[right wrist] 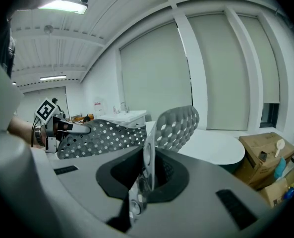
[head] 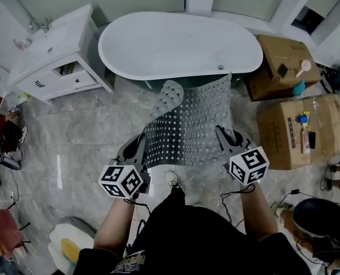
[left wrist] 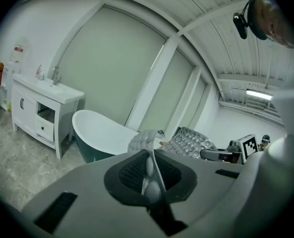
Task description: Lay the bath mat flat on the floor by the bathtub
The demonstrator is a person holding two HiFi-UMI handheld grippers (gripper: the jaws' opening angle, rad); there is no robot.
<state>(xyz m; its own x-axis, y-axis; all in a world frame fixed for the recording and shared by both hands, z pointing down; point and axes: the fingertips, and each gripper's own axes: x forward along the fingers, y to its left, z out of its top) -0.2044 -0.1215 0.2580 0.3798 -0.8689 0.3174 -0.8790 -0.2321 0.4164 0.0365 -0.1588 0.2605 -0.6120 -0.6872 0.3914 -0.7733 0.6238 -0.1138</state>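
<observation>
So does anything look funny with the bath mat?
Yes. The bath mat isn't flat: it hangs in the air between the left gripper and the right gripper, each shut on a near corner. Its far left corner, by the bathtub, is flopped over, showing the bumpy side.
</observation>
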